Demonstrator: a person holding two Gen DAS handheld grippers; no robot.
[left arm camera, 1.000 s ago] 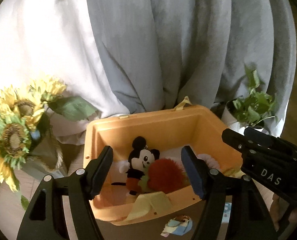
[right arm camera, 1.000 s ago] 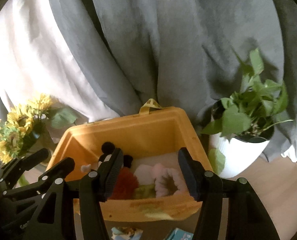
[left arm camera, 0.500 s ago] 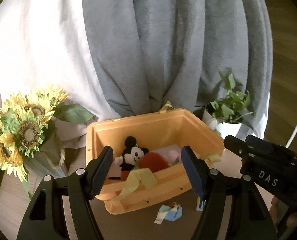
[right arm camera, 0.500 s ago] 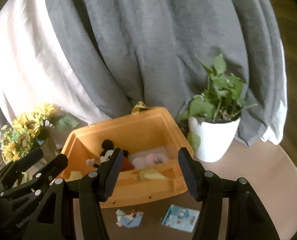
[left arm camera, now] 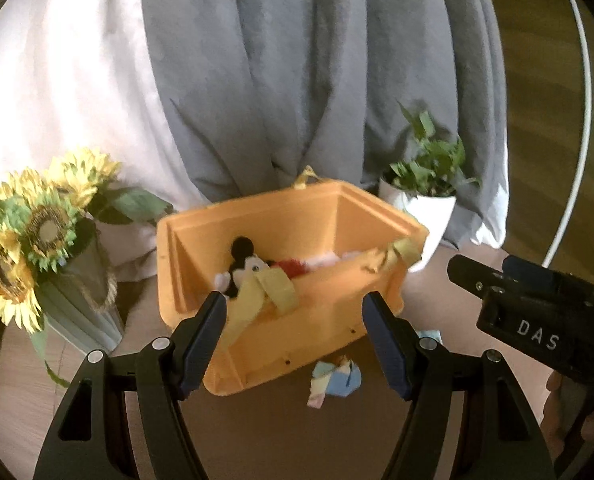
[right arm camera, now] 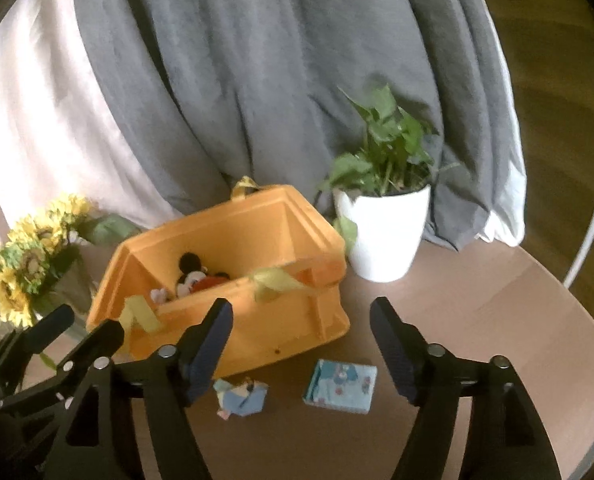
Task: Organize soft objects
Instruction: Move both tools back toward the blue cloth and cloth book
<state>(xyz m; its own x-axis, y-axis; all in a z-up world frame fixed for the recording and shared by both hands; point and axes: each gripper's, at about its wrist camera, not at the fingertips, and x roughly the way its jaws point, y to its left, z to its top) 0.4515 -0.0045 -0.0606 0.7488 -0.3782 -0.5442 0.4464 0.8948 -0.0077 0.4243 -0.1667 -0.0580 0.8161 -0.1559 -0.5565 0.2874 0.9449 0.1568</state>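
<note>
On the round table, just before the orange bin's front wall: two soft things left out.
Both the left gripper (left arm camera: 295,340) and the right gripper (right arm camera: 301,340) hang spread and empty above the crumpled cloth bundle (right arm camera: 241,396) and the folded blue cloth (right arm camera: 340,386), which lie near each other before the orange bin (right arm camera: 281,320). Both look light and limp; pinch a raised fold. Bare table (right arm camera: 497,320) stretches toward the right edge; the potted plant (right arm camera: 385,224) crowds the bin's far right corner.
</note>
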